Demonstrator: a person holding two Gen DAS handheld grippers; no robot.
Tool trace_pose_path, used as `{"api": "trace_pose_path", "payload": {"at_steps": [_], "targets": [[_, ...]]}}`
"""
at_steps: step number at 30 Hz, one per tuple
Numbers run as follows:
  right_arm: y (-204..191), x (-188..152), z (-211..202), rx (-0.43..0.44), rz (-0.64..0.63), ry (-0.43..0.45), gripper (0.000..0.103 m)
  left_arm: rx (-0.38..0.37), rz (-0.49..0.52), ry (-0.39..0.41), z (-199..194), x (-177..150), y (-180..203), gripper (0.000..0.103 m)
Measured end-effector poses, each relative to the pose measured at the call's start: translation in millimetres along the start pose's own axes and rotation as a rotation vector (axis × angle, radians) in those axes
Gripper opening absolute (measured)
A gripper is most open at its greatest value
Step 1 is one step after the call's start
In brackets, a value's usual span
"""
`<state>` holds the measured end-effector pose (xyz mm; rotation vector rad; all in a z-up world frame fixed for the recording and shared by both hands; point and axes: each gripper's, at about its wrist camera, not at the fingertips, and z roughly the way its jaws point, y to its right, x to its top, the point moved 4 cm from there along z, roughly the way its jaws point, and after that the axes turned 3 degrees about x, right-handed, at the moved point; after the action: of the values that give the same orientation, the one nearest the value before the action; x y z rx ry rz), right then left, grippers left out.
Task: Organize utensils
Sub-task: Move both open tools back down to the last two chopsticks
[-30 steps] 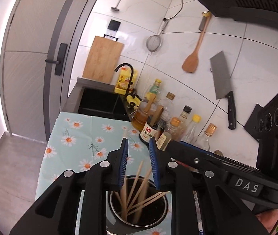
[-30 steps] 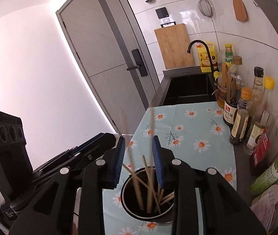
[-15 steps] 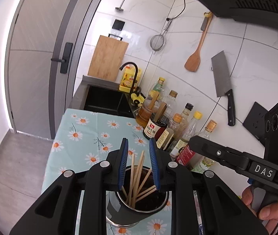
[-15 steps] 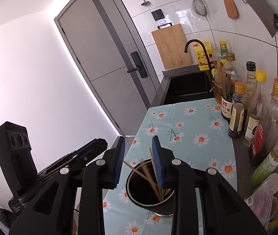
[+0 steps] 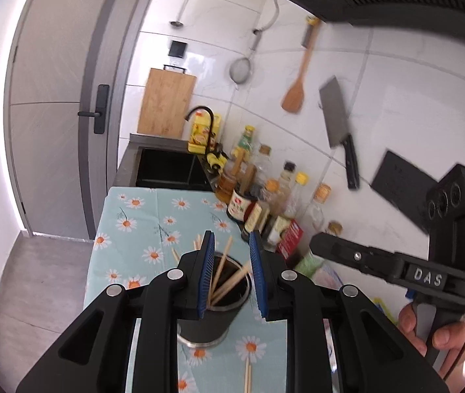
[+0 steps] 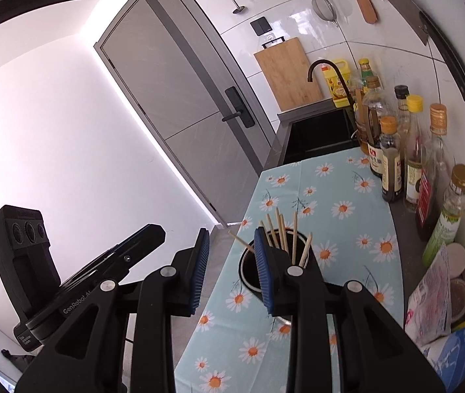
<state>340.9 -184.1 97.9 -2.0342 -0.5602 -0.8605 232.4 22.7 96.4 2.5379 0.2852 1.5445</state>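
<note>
A steel cup (image 5: 206, 327) stands on the daisy-print cloth (image 5: 140, 229) with several wooden chopsticks (image 5: 229, 285) leaning inside it. Two more chopsticks (image 5: 248, 373) lie on the cloth just in front of the cup. My left gripper (image 5: 229, 275) hovers above and behind the cup, open, with nothing between its blue pads. In the right wrist view the same cup (image 6: 248, 278) and its chopsticks (image 6: 280, 229) sit just past my right gripper (image 6: 232, 271), which is also open and holds nothing. Its right finger hides part of the cup.
Sauce and oil bottles (image 6: 412, 150) line the tiled wall on the right. A black sink (image 6: 317, 137) lies beyond the cloth. Plastic packets (image 6: 435, 294) crowd the near right corner. A cleaver (image 5: 335, 118) and a wooden spatula hang on the wall. The counter's left edge drops to the floor.
Both grippers have drawn back and risen from the cup, which now looks smaller and farther off. The right gripper has drifted left of the cup. The chopsticks have settled inside it.
</note>
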Motion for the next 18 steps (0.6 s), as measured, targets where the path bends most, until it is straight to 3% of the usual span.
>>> {"api": "trace_pose_path", "payload": {"at_steps": [6,18], "targets": [[12,-33,-4,-0.006,0.059,-0.063,0.031,-0.010,0.072,-0.096,-3,-27,15,0.022],[62,-130,28,-0.180,0.283,-0.310,0.032,-0.057,0.091,-0.381,26,-112,-13,0.022]]}}
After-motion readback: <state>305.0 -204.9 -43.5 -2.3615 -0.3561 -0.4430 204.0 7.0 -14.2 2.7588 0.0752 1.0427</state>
